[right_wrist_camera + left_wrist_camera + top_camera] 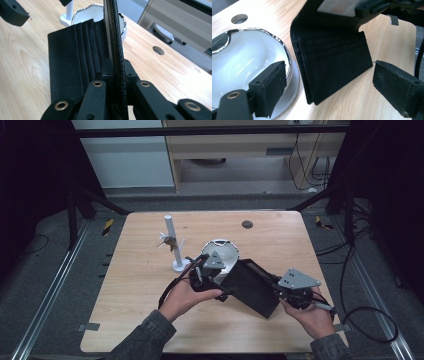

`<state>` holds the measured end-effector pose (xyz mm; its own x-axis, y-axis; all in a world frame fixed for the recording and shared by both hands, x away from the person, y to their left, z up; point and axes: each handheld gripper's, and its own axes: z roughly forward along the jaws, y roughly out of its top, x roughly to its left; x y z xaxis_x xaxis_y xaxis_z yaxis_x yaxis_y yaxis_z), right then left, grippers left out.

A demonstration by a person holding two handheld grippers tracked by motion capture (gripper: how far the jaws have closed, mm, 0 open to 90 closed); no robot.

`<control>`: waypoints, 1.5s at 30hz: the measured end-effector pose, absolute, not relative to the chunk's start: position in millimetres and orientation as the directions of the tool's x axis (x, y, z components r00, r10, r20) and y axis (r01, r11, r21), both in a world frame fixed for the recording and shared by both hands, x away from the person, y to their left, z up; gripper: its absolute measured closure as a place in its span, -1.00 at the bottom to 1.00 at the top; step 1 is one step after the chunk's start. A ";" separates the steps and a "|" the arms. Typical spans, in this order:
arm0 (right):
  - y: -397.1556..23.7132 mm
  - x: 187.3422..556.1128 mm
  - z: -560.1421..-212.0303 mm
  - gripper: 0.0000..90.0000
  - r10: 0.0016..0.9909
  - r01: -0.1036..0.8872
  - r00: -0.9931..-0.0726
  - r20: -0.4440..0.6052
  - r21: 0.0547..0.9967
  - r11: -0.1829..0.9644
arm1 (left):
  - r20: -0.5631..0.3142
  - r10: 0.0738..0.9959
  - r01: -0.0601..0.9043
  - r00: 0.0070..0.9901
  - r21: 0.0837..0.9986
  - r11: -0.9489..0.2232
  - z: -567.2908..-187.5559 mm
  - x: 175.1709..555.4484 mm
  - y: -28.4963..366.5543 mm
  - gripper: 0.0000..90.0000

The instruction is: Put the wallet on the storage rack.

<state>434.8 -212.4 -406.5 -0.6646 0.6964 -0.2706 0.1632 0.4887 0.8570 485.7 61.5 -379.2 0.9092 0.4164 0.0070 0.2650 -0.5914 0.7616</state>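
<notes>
In the high view, a black wallet (250, 287) lies opened near the middle of the table (140, 320), just in front of a white bowl (225, 251). The right gripper (280, 287) pinches the wallet's upper flap from the right, while the left gripper (216, 279) sits at the wallet's left end, beside the bowl. The wallet's long axis runs slantwise, from the bowl's side down toward the person's right hand (312, 315). A white stand (172, 242) hung with keys is well apart on the left.

In the left gripper view, its jaws stand wide apart with nothing between the pads; the wallet (332, 65) stands ahead of them, its fold toward the bowl (242, 55) and the card slots facing the camera. To do this step well, I judge the left gripper should close on the lower panel's free corner and pin it down, without nudging the bowl.

In the right gripper view, the jaws are clamped on the wallet's raised flap (115, 45), which stands edge-on and upright, while the lower panel with card slots (72, 60) lies flat on the table, pointing away toward the bowl (92, 11). The flap should be lifted slowly, hinging about the fold, so the leather doesn't slip from the pads.
</notes>
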 end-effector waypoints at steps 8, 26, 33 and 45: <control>-225.8 438.5 -395.5 0.87 0.708 0.137 -0.660 -0.250 0.887 0.441 | 0.004 0.401 0.254 0.916 0.767 -0.589 -374.4 493.9 49.9 -0.74; -236.7 434.8 -383.5 0.86 0.710 0.093 -0.672 -0.211 0.927 0.363 | -0.043 0.371 0.280 0.928 0.737 -0.615 -379.2 526.2 25.6 -0.58; -238.4 434.9 -385.2 0.86 0.704 0.095 -0.677 -0.214 0.923 0.372 | -0.042 0.363 0.276 0.931 0.733 -0.621 -370.3 528.0 27.9 0.34; -238.5 432.4 -393.3 0.86 0.696 0.095 -0.680 -0.230 0.914 0.395 | -0.050 0.357 0.285 0.933 0.706 -0.648 -347.0 521.4 30.5 0.79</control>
